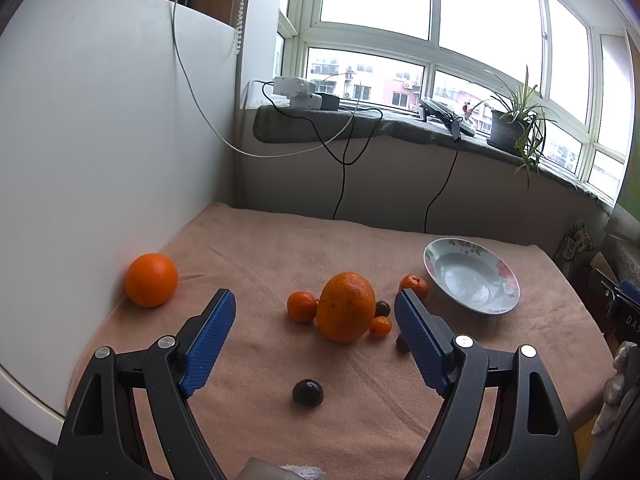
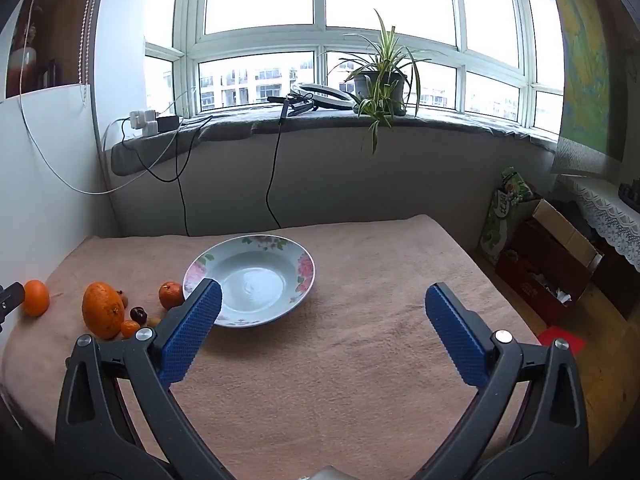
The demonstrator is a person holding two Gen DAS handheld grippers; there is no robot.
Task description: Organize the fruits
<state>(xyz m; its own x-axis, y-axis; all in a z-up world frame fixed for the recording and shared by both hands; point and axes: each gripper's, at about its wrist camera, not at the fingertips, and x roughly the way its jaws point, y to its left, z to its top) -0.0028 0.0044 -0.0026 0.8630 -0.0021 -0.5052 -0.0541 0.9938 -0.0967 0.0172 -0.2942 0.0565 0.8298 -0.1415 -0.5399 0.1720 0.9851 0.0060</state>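
Across the table [image 2: 360, 360] lies a pink terry towel with a soft, napped, faintly creased pile, and all the fruit sits on it. My left gripper [image 1: 315, 300] hangs above it with its jaws spread wide and nothing between the pads; the fingers [image 1: 212, 344] are black plastic frames faced with blue, finely dimpled rubber. Just beyond them stands a big orange [image 1: 346, 307], egg-shaped, with pitted, slightly speckled skin. A small mandarin [image 1: 302, 306] touches its left side, and a tiny round kumquat [image 1: 380, 326] sits at its right foot with a dark, glossy cherry-like fruit [image 1: 382, 309] just behind. Another mandarin [image 1: 414, 286] with a dimpled top lies close to the plate's rim. A smooth, round orange [image 1: 151, 279] rests well apart at the left, against the white board [image 1: 100, 140]. One more dark, shiny round fruit [image 1: 307, 392] lies alone on the towel, nearest to me, between my left fingers in that view.

My right gripper [image 2: 322, 300] is also released, jaws wide and holding nothing, its textured blue pads over bare towel. The shallow ceramic plate [image 2: 306, 270], glazed pale blue-white with pink flowers on its broad rim, lies to the right of the fruit cluster and has nothing in it. My right gripper's left finger [image 2: 188, 336] overlaps its near rim in that view; whether they touch I cannot tell.
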